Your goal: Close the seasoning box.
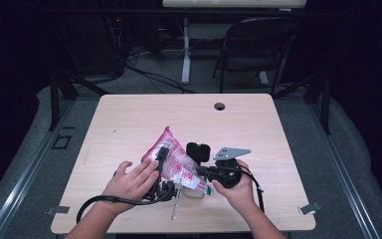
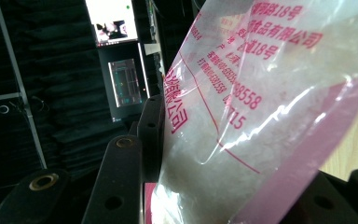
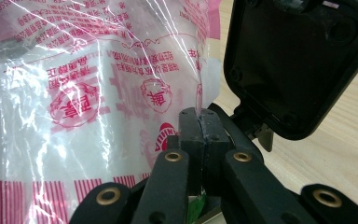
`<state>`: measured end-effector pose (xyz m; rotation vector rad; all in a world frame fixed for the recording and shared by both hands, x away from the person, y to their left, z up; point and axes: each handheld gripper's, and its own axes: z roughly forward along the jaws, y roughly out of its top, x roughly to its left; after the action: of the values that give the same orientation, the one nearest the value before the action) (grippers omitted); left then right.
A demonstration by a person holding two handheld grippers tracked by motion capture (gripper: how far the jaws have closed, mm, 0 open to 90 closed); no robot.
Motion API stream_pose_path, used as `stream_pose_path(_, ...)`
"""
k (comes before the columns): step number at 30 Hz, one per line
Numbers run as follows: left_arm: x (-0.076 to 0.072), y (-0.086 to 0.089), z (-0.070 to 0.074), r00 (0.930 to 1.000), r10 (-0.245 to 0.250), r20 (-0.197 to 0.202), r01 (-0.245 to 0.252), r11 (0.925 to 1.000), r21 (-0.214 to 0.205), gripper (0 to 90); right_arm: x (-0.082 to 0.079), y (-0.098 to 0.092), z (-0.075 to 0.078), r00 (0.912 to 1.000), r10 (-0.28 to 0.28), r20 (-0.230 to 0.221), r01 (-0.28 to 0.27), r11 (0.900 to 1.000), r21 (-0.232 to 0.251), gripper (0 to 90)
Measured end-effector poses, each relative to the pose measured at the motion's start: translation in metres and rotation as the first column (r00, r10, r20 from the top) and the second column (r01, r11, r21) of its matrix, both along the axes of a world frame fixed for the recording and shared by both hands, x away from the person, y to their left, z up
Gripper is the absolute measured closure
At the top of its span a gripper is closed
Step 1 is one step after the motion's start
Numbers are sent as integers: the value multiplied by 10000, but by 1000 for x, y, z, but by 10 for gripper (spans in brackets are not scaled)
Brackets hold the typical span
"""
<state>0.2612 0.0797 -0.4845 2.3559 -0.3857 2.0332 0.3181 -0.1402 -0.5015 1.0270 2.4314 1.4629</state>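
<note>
A pink and clear plastic bag (image 1: 173,160) of white grains lies tilted at the middle of the wooden table (image 1: 129,124), held up between both hands. My left gripper (image 1: 165,158) comes in from the left, and its jaws press on the bag's body (image 2: 242,140) from both sides. From the right, my right gripper (image 1: 202,172) is shut on the bag's thin printed edge (image 3: 98,93), with the film pinched between the pads (image 3: 191,126). A black rounded-square case (image 1: 198,151) stands just behind the bag and looms close in the right gripper view (image 3: 298,60).
A small white item (image 1: 195,192) and a thin metal rod (image 1: 175,205) lie under the bag near the front edge. The table has a cable hole (image 1: 219,106) at the back. A folding chair (image 1: 256,45) stands beyond it.
</note>
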Motion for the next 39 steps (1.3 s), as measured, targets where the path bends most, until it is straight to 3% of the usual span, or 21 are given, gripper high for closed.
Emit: stream_pose_path(39,-1,-2,2,10000,-37,30,37,10000,19,641,0,0,0,10000,0,-3,0,10000,-47,899)
